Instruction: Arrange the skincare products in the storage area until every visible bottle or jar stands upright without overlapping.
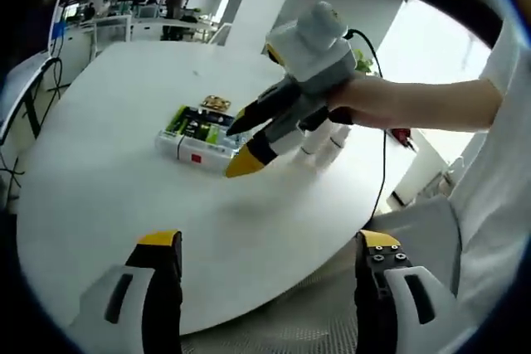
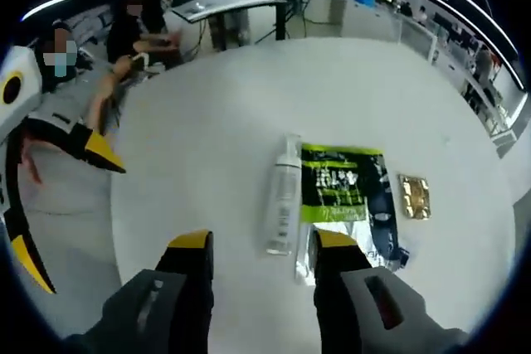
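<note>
While both tools point(image 1: 261, 254) point(image 2: 264, 248) gape empty, the pump bottle point(image 2: 283, 196) lies flat; its label is unreadable

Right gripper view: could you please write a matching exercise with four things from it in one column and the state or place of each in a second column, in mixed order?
Things:
1. white plastic pump bottle
2. green and dark blue flat pack
3. small gold square item
4. right gripper

States or places:
A. open, with its fingers spread apart
B. lies flat between the two other products
C. long and narrow, lies on its side
D. the smallest, on the pack's far side from the bottle

Pairs: 1-C, 2-B, 3-D, 4-A
</note>
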`<state>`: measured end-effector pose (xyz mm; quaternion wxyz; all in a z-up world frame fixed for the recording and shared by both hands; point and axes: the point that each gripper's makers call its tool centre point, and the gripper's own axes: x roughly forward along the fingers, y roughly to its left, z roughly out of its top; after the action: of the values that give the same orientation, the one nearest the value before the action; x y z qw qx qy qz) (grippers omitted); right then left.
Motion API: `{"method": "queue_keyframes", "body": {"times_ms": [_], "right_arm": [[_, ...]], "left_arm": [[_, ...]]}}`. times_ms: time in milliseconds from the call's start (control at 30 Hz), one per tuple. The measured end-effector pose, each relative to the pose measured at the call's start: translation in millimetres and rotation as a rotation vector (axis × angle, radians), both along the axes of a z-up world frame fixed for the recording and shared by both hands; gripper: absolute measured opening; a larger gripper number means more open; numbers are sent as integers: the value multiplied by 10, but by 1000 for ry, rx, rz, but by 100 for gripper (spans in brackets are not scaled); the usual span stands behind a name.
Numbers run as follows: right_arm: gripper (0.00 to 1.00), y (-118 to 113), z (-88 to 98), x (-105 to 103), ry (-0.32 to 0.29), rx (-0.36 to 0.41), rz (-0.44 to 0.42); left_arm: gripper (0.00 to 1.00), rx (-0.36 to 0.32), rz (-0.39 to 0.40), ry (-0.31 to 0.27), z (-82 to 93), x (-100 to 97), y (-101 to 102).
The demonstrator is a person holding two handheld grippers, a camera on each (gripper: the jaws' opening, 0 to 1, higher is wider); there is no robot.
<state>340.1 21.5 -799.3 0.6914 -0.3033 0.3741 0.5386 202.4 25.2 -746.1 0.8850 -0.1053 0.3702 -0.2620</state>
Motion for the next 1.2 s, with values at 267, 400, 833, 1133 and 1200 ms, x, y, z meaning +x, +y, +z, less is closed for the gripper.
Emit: {"method": "queue_keyframes", "body": {"times_ms": [267,400,833,1133,1200], "right_arm": [[42,172,-104,60,-10,-18,26],[39,205,-218,83,-17,-52,37],[25,183,-334,162,-60,-90,40],[21,162,-315,189,-84,-80,51],[20,171,-273,173,-58,-62,33]], "left_arm": [[78,15,10,10,-38,10,35],[78,12,17,10,-45,23,43],[77,26,21,19,-74,31,107],[77,28,18,26,-77,28,98],[78,22,20,22,-59,30,96]]}}
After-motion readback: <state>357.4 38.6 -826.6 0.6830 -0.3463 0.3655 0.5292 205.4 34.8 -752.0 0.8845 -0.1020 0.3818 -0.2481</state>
